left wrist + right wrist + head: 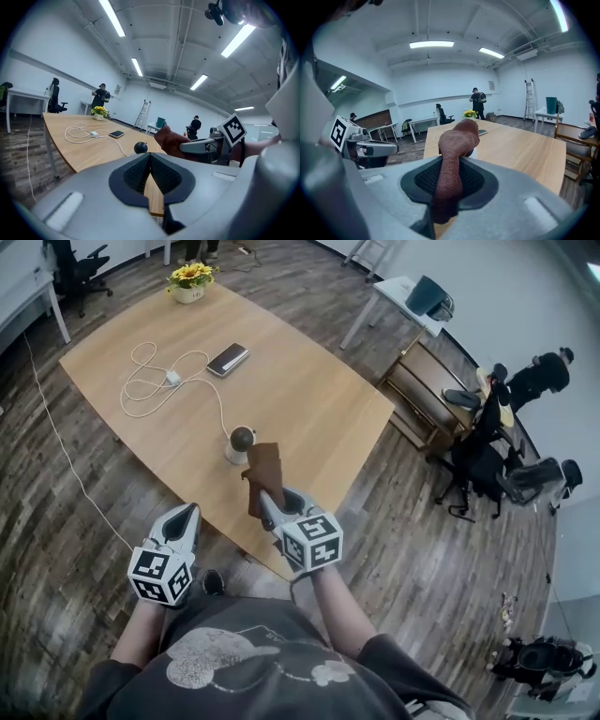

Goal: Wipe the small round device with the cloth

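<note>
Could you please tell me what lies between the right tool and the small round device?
Only the brown cloth, clamped in the right tool, reaches toward the device; the head view shows it.

Right gripper view: cloth [451, 157] blocks nearly all of the round device [471, 151]; only a dark sliver shows, probably its head. Head view: people [548, 371] far right too small to make out.
</note>
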A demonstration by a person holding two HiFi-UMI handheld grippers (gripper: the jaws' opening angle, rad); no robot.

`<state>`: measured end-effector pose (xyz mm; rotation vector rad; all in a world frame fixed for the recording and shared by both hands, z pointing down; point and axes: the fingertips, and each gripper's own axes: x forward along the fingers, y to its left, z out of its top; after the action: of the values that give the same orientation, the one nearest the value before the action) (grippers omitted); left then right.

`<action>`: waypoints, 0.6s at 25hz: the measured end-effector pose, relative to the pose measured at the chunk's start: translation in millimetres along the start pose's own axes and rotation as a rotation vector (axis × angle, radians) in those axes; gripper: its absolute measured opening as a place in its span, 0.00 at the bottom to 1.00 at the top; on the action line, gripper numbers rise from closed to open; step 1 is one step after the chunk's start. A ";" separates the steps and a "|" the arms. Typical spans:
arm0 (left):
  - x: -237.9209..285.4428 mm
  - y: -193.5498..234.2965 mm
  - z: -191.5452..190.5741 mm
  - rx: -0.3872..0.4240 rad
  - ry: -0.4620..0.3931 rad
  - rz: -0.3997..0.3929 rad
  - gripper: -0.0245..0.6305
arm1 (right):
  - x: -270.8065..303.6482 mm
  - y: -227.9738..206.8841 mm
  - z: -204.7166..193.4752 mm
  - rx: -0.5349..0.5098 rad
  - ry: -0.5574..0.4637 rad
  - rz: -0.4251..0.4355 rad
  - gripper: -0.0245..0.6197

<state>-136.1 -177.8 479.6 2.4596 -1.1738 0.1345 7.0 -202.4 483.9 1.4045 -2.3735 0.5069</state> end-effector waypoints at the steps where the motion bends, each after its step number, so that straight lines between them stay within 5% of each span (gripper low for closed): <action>1: 2.4 2.5 1.4 0.003 0.003 -0.008 0.07 | 7.0 0.4 3.9 -0.005 0.010 0.003 0.15; 7: 17.9 12.3 9.3 0.023 0.006 -0.031 0.07 | 54.5 -0.8 22.1 -0.053 0.082 0.033 0.15; 15: 30.3 15.1 10.8 -0.032 0.000 0.057 0.07 | 90.9 -19.0 11.8 -0.026 0.194 0.061 0.15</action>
<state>-129.1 -212.5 482.4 2.3994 -1.2367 0.1316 -18.9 -285.9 517.5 1.2156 -2.2640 0.5981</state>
